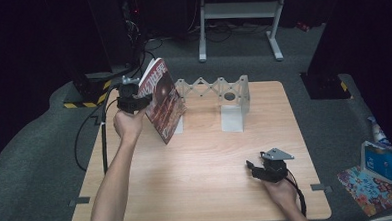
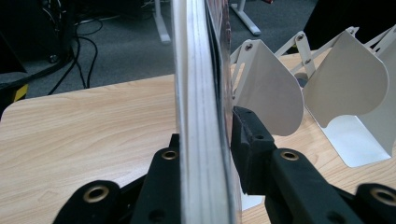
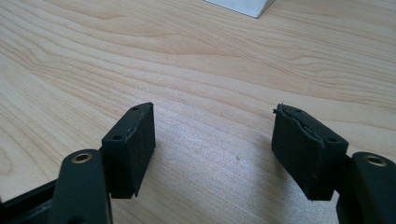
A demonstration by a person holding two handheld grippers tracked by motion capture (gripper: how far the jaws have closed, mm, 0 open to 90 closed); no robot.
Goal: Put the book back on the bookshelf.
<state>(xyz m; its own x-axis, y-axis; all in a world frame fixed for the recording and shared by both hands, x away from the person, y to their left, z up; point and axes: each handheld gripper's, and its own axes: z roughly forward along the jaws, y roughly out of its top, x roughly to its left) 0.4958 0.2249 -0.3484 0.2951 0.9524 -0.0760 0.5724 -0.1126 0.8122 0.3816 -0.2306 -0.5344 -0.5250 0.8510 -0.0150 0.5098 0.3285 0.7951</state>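
At the far left of the wooden table, the left tool has a red-covered book between its black jaws, gripping it near the spine edge. In the high view the book stands on its lower edge, tilted, with its bottom corner down on the table just in front of the left end of a white folding book rack. The left gripper view looks straight along the book's page edges: the stack of pages rises between the two jaws, the left jaw lying flat against it, while the right jaw seems to sit at the cover with perhaps a sliver of space, though the angle makes it hard to be sure that it presses. Just beyond the book stand the rack's rounded white dividers, the nearest one close beside the cover. The right tool rests low over the near right part of the table, well apart from the book and the rack, held by the person's right hand. The right gripper view shows its two jaws standing wide apart above bare wood grain, holding nothing, and a corner of the rack's white base sits at the top edge.
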